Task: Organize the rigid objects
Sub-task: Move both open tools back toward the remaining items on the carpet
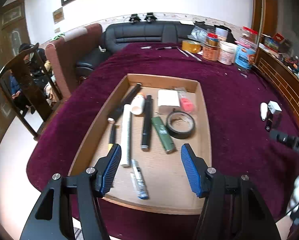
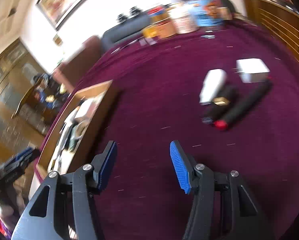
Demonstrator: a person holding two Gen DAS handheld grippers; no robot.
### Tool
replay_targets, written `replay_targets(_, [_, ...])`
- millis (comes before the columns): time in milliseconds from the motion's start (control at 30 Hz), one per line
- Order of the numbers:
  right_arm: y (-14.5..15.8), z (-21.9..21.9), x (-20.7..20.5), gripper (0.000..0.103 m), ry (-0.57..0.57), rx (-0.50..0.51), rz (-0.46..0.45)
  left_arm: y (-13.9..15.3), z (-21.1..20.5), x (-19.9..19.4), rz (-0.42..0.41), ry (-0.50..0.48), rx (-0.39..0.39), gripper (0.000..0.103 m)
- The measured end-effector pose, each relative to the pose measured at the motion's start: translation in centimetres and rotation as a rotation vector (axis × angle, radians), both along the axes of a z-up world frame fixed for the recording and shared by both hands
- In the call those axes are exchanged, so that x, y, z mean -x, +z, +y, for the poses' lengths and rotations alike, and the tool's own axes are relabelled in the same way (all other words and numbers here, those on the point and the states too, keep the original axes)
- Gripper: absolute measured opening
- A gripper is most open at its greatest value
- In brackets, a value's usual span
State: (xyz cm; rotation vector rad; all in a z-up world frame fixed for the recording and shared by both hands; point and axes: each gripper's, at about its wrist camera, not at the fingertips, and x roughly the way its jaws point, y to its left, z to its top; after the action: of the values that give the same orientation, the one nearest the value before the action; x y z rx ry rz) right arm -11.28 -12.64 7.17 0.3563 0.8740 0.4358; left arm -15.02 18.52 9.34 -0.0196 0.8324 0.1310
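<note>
Left gripper (image 1: 151,168): released, nothing between the blue pads, angled down over the near end of the cardboard tray (image 1: 207,132).
Right gripper (image 2: 143,166): released, empty, tilted down over bare purple tablecloth (image 2: 159,76); tray at 9 o'clock.
Tray count: one white tube (image 1: 126,134), one white bottle (image 1: 138,104), one black tape roll (image 1: 181,125), one green bar (image 1: 163,134), one white box (image 1: 168,101), one pink item (image 1: 187,104), one clear pen (image 1: 139,180), several black sticks.
Loose on cloth, 1 o'clock of right gripper: one white cube (image 2: 251,70), one white bottle, one black cylinder (image 2: 247,102) with red end.
Hard to make out: right view heavily blurred; small dark item beneath the loose bottle unclear.
</note>
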Motion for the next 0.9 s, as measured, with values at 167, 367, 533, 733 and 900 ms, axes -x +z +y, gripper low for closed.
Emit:
replay_targets(167, [0.0, -6.3, -0.2, 0.054, -0.145, -0.015, 0.006, -0.3, -1.6, -0.1, 0.004, -0.032, 0.0, 0.057])
replay_targets(367, [0.3, -11.7, -1.3, 0.054, -0.29, 0.026, 0.021, -0.7, -4.8, 0.3, -0.004, -0.134, 0.021, 0.057])
replay_targets(533, [0.5, -12.2, -1.8, 0.054, -0.309, 0.05, 0.024, -1.2, -7.2, 0.7, 0.022, -0.2, 0.015, 0.057])
replay_targets(733, [0.2, -9.5, -3.8, 0.054, -0.238, 0.064, 0.022, -1.6, -8.4, 1.3, 0.044, -0.235, 0.001, 0.057])
replay_targets(900, [0.1, -7.4, -6.2, 0.054, -0.201, 0.085, 0.015, -1.7, -9.4, 1.7, 0.048, -0.267, 0.006, 0.057])
